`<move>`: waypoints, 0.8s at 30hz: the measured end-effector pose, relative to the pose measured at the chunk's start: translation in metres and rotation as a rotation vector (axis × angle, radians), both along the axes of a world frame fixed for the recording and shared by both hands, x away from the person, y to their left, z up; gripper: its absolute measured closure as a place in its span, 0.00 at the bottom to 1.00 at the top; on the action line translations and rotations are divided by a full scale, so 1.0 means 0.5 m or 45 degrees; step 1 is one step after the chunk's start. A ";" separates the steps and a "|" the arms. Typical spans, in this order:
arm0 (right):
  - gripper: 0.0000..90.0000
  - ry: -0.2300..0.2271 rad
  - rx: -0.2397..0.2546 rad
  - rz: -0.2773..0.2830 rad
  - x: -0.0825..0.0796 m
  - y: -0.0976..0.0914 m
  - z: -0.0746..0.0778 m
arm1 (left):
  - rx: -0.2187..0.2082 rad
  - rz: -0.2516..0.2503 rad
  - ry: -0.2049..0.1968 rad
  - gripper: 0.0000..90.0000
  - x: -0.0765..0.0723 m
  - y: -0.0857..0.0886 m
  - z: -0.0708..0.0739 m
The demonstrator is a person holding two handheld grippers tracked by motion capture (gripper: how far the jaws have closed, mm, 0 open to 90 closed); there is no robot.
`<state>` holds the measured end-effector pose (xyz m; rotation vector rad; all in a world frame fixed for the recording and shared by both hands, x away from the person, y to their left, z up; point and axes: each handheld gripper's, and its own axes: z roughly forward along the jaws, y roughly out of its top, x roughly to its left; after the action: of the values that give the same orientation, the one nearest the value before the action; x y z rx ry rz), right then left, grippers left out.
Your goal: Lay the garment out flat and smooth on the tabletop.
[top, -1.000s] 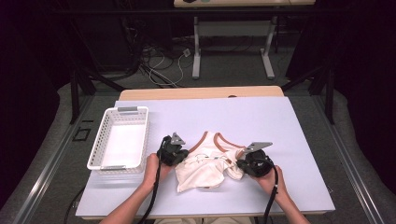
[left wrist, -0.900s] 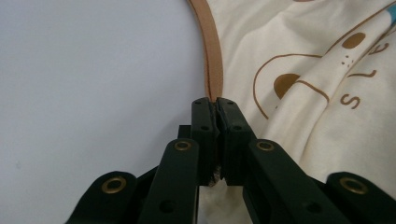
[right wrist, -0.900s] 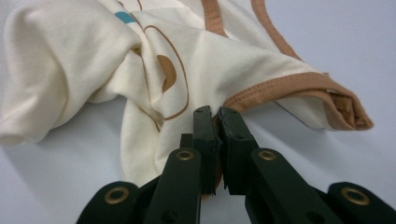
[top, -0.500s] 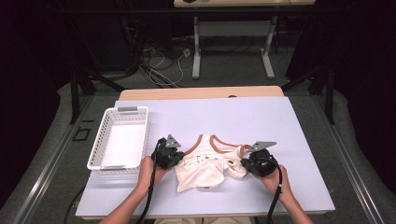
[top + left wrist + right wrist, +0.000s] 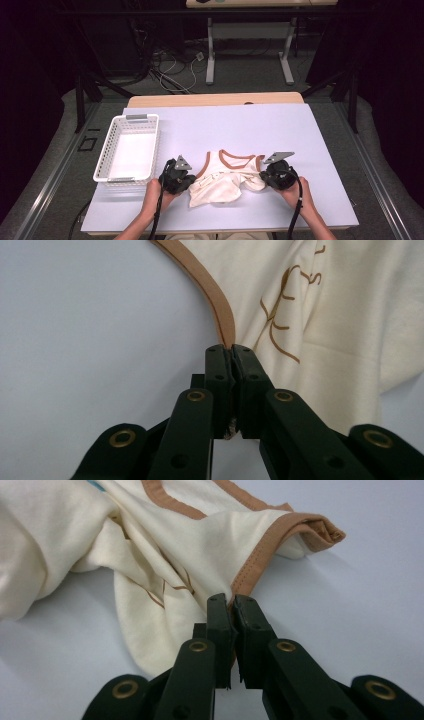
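A small cream sleeveless shirt (image 5: pixel 225 179) with brown trim lies crumpled near the front of the pale table (image 5: pixel 240 125). My left gripper (image 5: pixel 192 179) is at its left side, shut on the brown-trimmed edge (image 5: pixel 220 315) of the shirt (image 5: pixel 320 315). My right gripper (image 5: pixel 261 179) is at the shirt's right side, shut on the brown-edged armhole (image 5: pixel 260 555) of the shirt (image 5: pixel 165 545). The cloth between the two grippers is bunched and folded, with a brown line print on it.
A white plastic basket (image 5: pixel 127 149) stands empty on the table's left side, close to my left gripper. Beyond the table's far wooden edge are dark floor, cables and metal table legs (image 5: pixel 211 50).
My left gripper has moved left toward the basket with the shirt's edge in it, spreading the shirt wider. The right gripper has stayed in place.
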<state>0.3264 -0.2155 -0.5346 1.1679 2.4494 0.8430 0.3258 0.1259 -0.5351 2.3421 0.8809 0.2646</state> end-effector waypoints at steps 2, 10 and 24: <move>0.95 0.002 -0.027 0.003 -0.003 -0.001 0.002 | -0.010 0.006 0.007 0.96 -0.006 0.005 0.001; 0.95 0.041 -0.048 0.015 -0.015 0.004 0.005 | -0.025 -0.014 0.067 0.96 -0.032 0.012 -0.007; 0.94 0.166 -0.109 0.004 -0.030 0.012 -0.004 | -0.057 -0.036 0.144 0.94 -0.056 0.008 -0.014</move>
<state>0.3113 -0.2093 -0.5367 1.2242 2.5639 0.6753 0.2980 0.1299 -0.5421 2.3446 0.8975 0.1000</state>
